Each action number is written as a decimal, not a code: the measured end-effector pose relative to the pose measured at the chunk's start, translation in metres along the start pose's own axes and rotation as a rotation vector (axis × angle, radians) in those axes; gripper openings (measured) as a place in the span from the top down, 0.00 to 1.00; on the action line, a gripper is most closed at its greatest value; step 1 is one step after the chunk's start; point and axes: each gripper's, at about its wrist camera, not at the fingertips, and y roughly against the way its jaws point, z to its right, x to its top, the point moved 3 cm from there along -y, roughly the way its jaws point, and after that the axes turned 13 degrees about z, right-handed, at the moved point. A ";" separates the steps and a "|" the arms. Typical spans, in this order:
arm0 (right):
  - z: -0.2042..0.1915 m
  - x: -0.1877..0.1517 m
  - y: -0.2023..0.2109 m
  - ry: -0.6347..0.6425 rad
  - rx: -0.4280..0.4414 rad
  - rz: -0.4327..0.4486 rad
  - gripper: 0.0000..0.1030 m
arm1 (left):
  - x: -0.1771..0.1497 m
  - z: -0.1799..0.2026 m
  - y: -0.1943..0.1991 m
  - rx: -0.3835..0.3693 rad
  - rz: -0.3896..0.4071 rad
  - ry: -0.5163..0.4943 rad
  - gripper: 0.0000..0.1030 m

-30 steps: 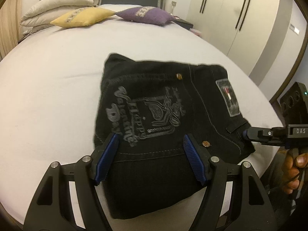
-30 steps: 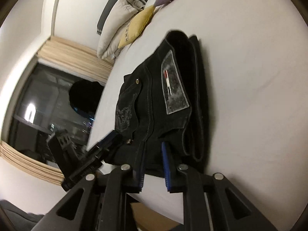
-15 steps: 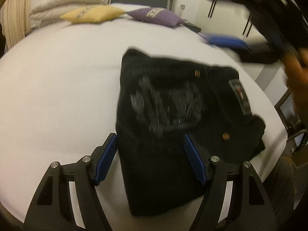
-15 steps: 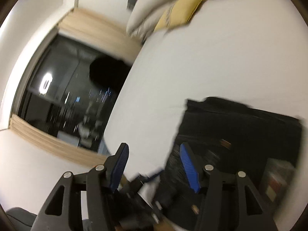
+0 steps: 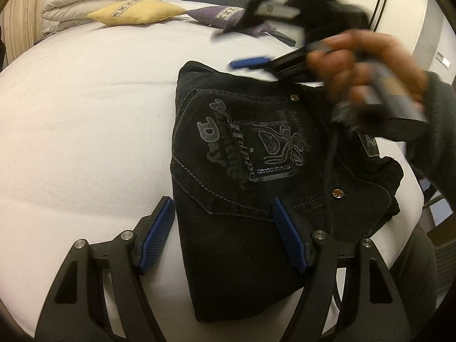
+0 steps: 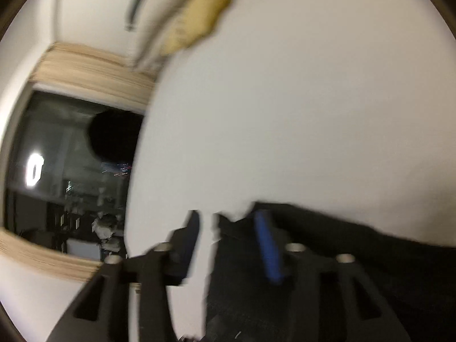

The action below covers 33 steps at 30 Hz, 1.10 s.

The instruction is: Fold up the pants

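The black pants are seen folded into a compact block on the white bed, toward its near right edge, the printed back pocket facing up; the left tongs are held open above the near end of the pants, one blue pad over the sheet, the other over the fabric, nothing being pinched; the right tongs are blurred, held by a hand over the far edge of the pants, their jaws closing with a gap between them and no cloth gripped; a yellow pillow and a purple pillow are seen at the head of the bed.
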 end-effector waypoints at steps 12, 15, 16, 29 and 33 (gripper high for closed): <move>0.120 -0.096 0.157 -0.217 0.051 0.121 0.97 | 0.003 0.005 -0.001 0.018 -0.015 -0.008 0.31; 0.109 -0.096 0.203 -0.228 0.069 0.243 0.32 | 0.005 0.005 -0.003 0.028 -0.019 -0.006 0.31; 0.096 -0.097 0.215 -0.214 0.109 0.281 0.20 | 0.005 0.005 -0.002 0.032 -0.018 -0.008 0.31; 0.099 -0.169 0.203 -0.155 0.099 0.125 0.61 | 0.023 0.000 0.025 0.007 0.002 0.039 0.31; 0.087 -0.155 0.240 -0.107 0.073 0.231 0.17 | 0.055 -0.022 0.042 0.031 0.064 0.055 0.25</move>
